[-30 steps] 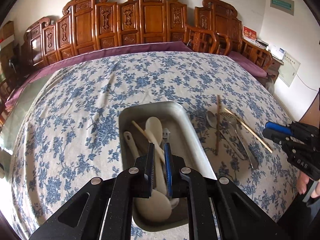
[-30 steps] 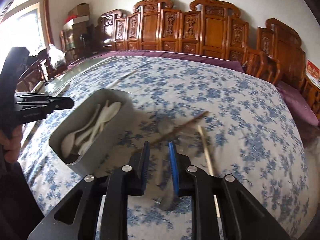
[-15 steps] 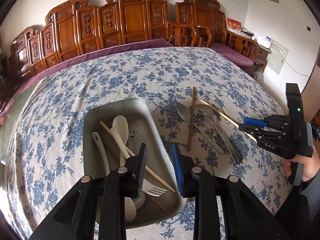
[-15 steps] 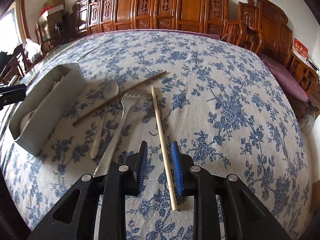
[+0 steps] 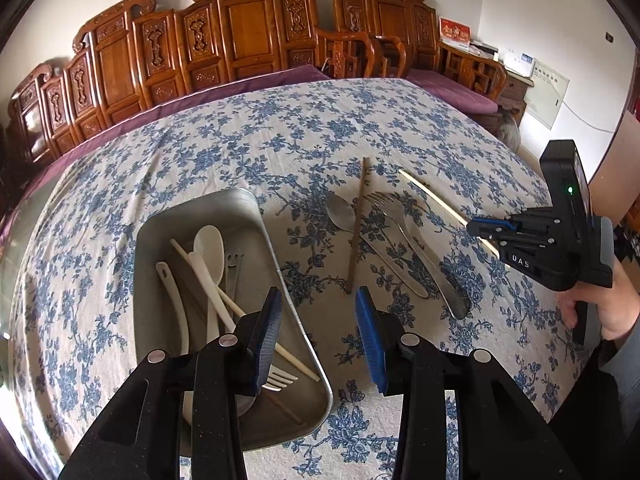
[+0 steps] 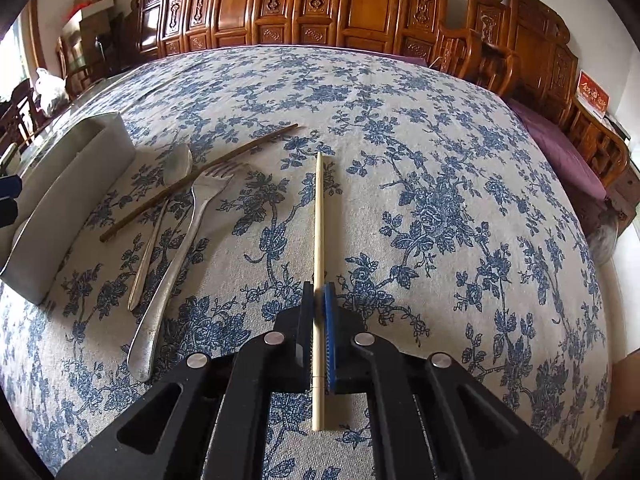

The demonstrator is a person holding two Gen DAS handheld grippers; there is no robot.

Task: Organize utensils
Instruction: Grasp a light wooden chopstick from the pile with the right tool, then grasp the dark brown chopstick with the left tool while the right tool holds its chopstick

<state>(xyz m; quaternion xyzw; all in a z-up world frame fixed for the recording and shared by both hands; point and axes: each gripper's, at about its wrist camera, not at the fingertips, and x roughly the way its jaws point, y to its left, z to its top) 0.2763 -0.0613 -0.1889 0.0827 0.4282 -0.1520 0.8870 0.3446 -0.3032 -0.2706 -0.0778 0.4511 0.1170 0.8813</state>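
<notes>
The right gripper point(image 6: 318, 304) has just squeezed its fingers point(image 6: 329, 320) tight on a light chopstick point(image 6: 318, 216). The stick points away from the gripper, out over the surface point(image 6: 440, 160) with its blue flower cloth. To the left of it, a metal fork point(image 6: 176, 256) and a metal spoon point(image 6: 160, 216) lie side by side on the cloth, and a dark chopstick point(image 6: 200, 180) lies slanted across them. Further left is the metal tray point(image 5: 200, 216). The left gripper point(image 5: 318, 330) hangs over the tray's right edge, and its fingers point(image 5: 370, 332) have just been opening partway, with nothing between them. In the tray lie white spoons point(image 5: 208, 244), a white fork point(image 5: 280, 378), a small metal fork point(image 5: 233, 268) and another light chopstick point(image 5: 248, 312). A person's hand point(image 5: 600, 308) holds the right gripper's handle.
</notes>
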